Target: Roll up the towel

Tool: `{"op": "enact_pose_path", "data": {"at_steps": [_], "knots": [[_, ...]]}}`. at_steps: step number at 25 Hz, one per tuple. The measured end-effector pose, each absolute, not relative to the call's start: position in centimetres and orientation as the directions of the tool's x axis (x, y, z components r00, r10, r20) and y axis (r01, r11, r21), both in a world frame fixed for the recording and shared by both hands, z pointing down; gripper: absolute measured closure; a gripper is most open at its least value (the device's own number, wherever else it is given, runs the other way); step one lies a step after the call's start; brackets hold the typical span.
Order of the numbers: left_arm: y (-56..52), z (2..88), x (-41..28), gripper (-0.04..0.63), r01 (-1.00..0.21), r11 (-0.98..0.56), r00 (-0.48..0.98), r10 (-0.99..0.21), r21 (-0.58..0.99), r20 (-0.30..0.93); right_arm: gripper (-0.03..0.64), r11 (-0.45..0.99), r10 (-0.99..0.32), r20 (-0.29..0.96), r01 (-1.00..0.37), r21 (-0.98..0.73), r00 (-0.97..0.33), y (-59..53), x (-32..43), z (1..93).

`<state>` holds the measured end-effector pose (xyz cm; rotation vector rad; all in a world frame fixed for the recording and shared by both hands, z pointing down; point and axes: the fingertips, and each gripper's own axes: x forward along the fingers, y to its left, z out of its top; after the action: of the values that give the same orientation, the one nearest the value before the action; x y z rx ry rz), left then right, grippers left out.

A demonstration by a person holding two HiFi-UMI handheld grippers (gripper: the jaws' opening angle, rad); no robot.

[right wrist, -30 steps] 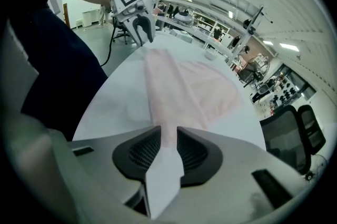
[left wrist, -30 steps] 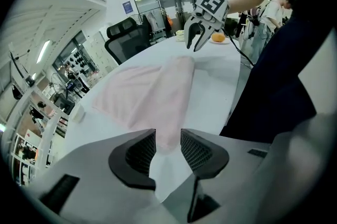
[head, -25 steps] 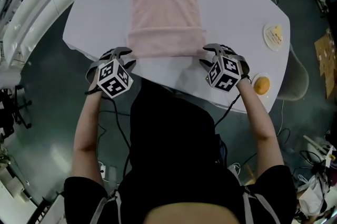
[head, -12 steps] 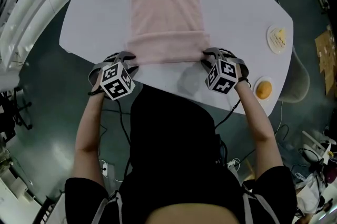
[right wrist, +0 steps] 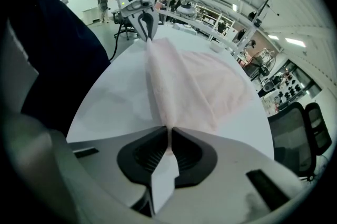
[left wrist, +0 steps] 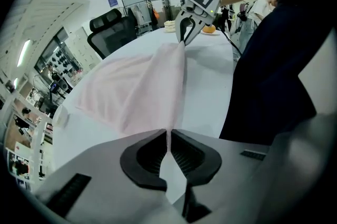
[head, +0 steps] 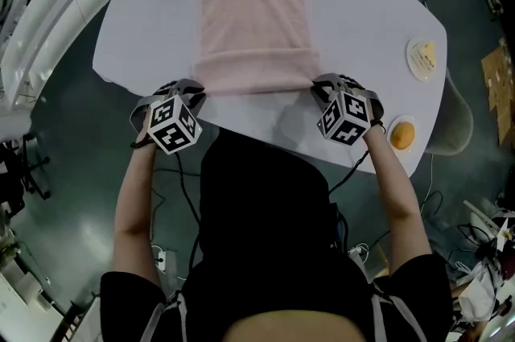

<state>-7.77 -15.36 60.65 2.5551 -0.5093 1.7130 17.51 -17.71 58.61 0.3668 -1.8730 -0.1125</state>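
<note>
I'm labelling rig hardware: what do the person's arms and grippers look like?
The left gripper and right gripper each have a grey body, black ribbed tongs and a white cube with black square markers; black cables trail back. Short black sleeves. Both tongs are closing on the pink towel.

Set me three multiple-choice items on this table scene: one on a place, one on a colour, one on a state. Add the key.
1. Where on the table is the plate with the orange item?
A. At the near right edge.
B. On the towel.
C. Left of the towel's far end.

2. What colour is the towel?
A. Blue.
B. Green.
C. Pink.

3. How does the towel's near end lie?
A. Spread flat.
B. Turned over into a band.
C. Hanging off the table.

Key:
1 A, the head view shows it at the near right edge.
2 C, the cloth is pale pink in every view.
3 B, a thicker band crosses the near end while the rest lies flat.
</note>
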Motion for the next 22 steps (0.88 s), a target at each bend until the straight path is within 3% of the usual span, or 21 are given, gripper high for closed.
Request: {"op": "enact_pose_path", "data": {"at_steps": [8, 22], "knots": [[-12.0, 59.2, -8.2, 0.568, -0.308, -0.933, 0.343, -0.293, -0.188, 0.892, 0.588, 0.936, -0.344, 0.889, -0.184, 0.3, -0.303, -14.6, 17.1, 56.8], [-3.2, 59.1, -8.3, 0.568, -0.346, -0.931, 0.374, -0.253, -0.119, 0.892, 0.588, 0.952, -0.302, 0.885, -0.162, 0.259, -0.356, -6.7, 16.7, 56.2]]}}
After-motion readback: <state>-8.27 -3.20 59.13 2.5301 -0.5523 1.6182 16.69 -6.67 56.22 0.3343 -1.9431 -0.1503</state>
